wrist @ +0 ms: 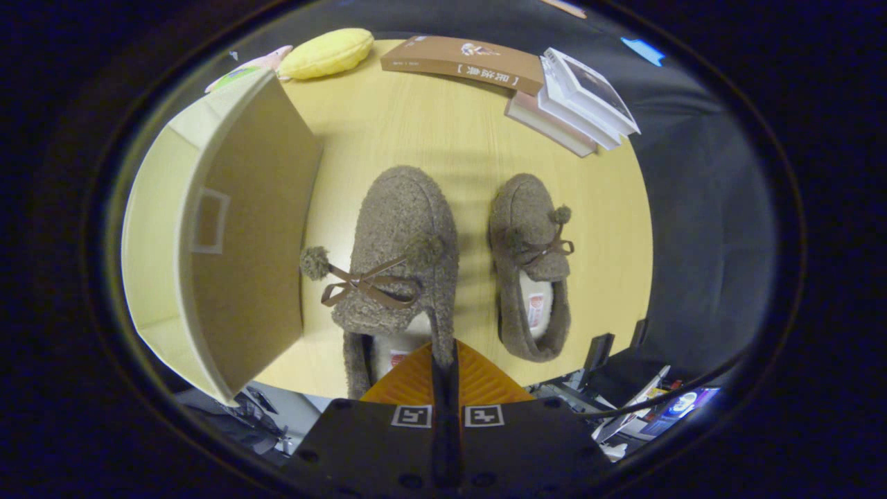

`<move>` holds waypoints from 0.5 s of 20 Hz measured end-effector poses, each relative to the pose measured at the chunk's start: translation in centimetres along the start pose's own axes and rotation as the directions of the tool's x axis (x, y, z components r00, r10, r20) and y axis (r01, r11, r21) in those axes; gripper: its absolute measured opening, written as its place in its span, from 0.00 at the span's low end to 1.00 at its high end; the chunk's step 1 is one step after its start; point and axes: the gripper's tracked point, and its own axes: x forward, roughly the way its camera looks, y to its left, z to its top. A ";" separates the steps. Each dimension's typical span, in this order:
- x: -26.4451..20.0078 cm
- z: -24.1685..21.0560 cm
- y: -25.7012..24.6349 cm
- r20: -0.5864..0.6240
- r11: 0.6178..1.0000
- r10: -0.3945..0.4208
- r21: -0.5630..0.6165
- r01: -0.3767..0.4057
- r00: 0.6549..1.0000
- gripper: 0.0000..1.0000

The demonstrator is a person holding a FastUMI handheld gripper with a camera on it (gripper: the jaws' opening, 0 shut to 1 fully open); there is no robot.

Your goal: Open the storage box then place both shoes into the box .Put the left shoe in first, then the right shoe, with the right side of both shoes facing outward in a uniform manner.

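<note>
Two brown fuzzy slippers with bows and pom-poms lie side by side on the wooden table (429,118), toes pointing away from me. The larger-looking slipper (402,229) is just ahead of my fingers, next to the box. My gripper (443,355) is shut on the right-hand wall of this slipper's collar, one finger inside the opening and one outside. The other slipper (530,277) lies apart to the right, untouched. The cream storage box (208,229) stands left of the slippers with its brown inner face showing.
A brown book (464,64) and a stack of white books (582,104) lie at the table's far right. A yellow plush toy (327,52) and a pink-green toy (246,66) rest beyond the box. The table's near edge runs just under my fingers.
</note>
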 end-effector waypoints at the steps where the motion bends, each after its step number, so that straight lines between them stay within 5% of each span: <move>1: -1.2 0.1 0.0 -0.001 1.000 -0.008 0.004 0.008 1.000 0.03; 10: -14.5 6.2 4.8 0.110 0.999 -0.003 0.049 -0.003 0.994 0.03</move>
